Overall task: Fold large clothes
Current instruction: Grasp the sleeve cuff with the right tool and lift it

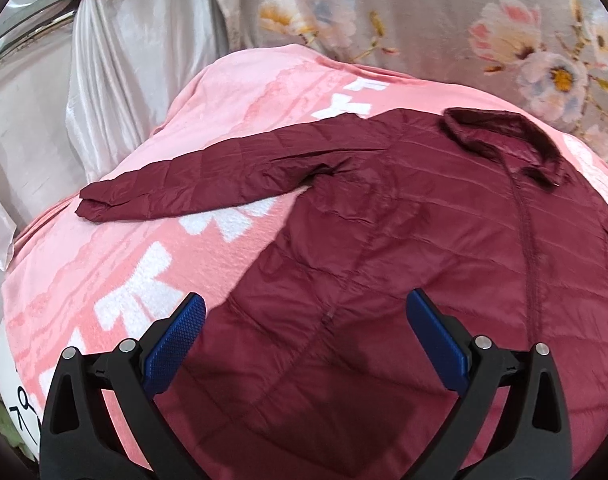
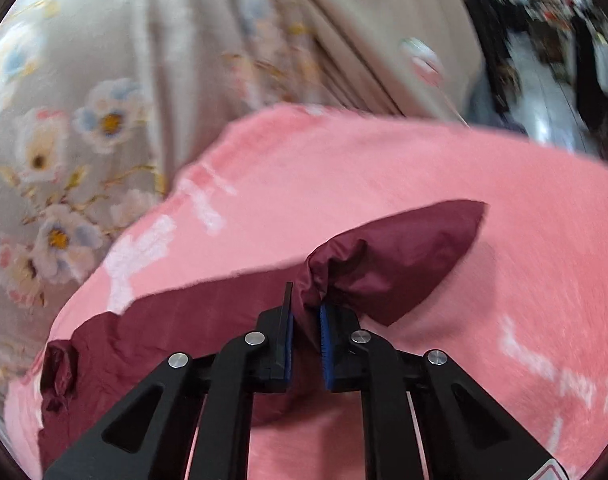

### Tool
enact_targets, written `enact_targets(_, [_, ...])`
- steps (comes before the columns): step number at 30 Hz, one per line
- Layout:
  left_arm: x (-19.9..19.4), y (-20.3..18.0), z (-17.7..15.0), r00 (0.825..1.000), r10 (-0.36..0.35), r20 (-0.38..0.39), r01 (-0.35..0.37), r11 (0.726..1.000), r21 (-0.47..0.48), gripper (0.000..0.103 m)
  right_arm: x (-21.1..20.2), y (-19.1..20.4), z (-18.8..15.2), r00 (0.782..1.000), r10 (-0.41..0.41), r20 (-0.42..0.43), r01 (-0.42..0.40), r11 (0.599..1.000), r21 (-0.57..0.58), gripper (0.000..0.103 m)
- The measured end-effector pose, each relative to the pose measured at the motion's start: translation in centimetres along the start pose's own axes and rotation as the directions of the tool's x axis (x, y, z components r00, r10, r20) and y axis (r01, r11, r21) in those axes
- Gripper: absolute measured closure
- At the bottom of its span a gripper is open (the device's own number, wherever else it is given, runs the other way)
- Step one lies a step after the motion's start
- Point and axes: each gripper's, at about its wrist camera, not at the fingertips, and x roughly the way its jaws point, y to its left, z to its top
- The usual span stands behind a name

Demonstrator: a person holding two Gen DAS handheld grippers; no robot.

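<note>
Item: maroon quilted jacket (image 1: 403,248), front side up, spread flat on a pink blanket (image 1: 116,264) with white lettering. Collar (image 1: 511,136) lies at the far end in the left wrist view; a stitched closure line runs from it down the middle of the body. One sleeve (image 1: 208,176) extends straight out to the left across the blanket, its cuff end near the blanket's left edge.

Left claw (image 1: 305,340): jaws set wide apart, blue textured pads (image 1: 176,344) facing each other, nothing between them. It hovers over the lower body of the jacket; whether it touches the fabric cannot be told.

Right claw (image 2: 305,344): jaws drawn together and clamped on the other sleeve (image 2: 391,256) of the jacket, with a bunch of maroon fabric pinched between the blue pads. The sleeve's end portion extends beyond the claw to the right over the blanket, coming to a tapered tip. The rest of the jacket trails off to the lower left of that view.

Surroundings: grey floral fabric (image 1: 443,20) behind the blanket in both views; pale satin drapery (image 1: 116,80) at the left of the left wrist view; blurred dark clutter at the upper right of the right wrist view.
</note>
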Motion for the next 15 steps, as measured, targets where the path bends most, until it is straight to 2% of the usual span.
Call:
enact_targets(3, [1.1,0.8,0.3,0.999,0.037,-0.006,-0.037,0.999,-0.005,0.005,-2.1,8.3,-0.3,0.990,0.123,0.069,-0.109,0.976,-0.187,0.092])
enact_targets(5, [1.7,1.4,0.4,0.999,0.052,-0.014,-0.052,0.999,-0.009,0.005,-3.2,14.1,-1.9,0.972,0.229,0.051,-0.204,0.931,-0.303,0.092])
enact_targets(7, [2.1,2.1,0.6,0.998,0.060,-0.015,-0.060,0.998,-0.019,0.005,-4.2,19.2,-4.1,0.946,0.323,0.006,-0.294,0.868,-0.400,0.092])
enact_targets(9, [2.4,2.7,0.9,0.998,0.067,-0.013,-0.067,0.997,-0.023,0.005,-5.5,25.1,-8.0,0.901,0.426,-0.085,-0.408,0.764,-0.500,0.092])
enact_targets(10, [2.6,2.8,1.0,0.998,0.069,-0.013,-0.070,0.997,-0.023,0.005,-5.8,27.0,-9.5,0.883,0.453,-0.122,-0.445,0.725,-0.525,0.092])
enact_targets(11, [2.8,3.2,1.2,0.997,0.071,-0.013,-0.071,0.997,-0.026,0.005,-6.3,29.6,-12.0,0.854,0.486,-0.186,-0.500,0.665,-0.554,0.092])
enact_targets(14, [3.3,3.8,1.9,0.998,0.056,-0.018,-0.057,0.998,-0.041,0.005,-7.1,34.5,-18.1,0.782,0.518,-0.346,-0.611,0.531,-0.587,0.090])
enact_targets(15, [3.4,4.0,2.2,0.999,0.041,-0.019,-0.042,0.998,-0.047,0.005,-7.2,35.9,-20.2,0.750,0.518,-0.410,-0.652,0.478,-0.589,0.087])
